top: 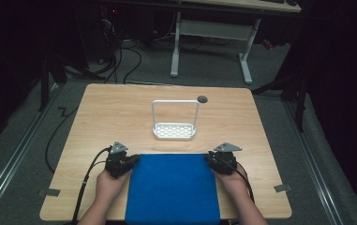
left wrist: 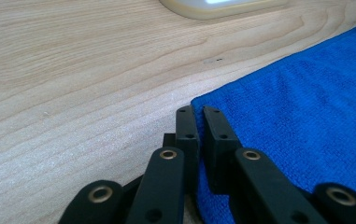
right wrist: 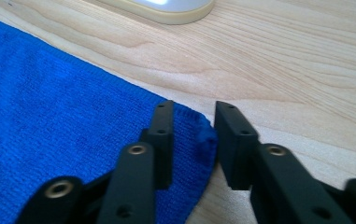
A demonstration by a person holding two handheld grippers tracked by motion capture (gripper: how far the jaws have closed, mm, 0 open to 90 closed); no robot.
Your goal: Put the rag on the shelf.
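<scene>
- Blue towel [top: 172, 187] lies flat on the wooden counter [top: 101, 117], centred along the near edge; its near hem reaches that edge, its far hem runs across the counter roughly midway between near edge and rack.
- Left tongs [top: 133, 161] sit at the towel's far-left corner. In the left gripper view the left tongs [left wrist: 202, 112] are clenched: the two black jaws stand almost together with a thin slit between them, right at the corner of the towel [left wrist: 306, 116]. Whether cloth is pinched in the slit cannot be told; the right jaw lies over the blue edge, the left jaw over bare wood.
- Right tongs [top: 210, 159] sit at the towel's far-right corner. In the right gripper view the right tongs [right wrist: 193, 121] are parted, with the corner of the towel [right wrist: 63, 121] between the jaws. The left jaw rests over the cloth; the right jaw is beside the corner tip, on the wood side. The pads are not pressing the cloth together.
- Both hands come in from the near edge, one either side of the towel: left hand [top: 110, 185], right hand [top: 234, 183].
- White wire rack [top: 174, 121] with perforated base and tall loop handle stands upright near the counter's centre, well apart from the towel's far hem.
- Dark round hole [top: 202, 99] in the counter, just beyond the rack's right post.
</scene>
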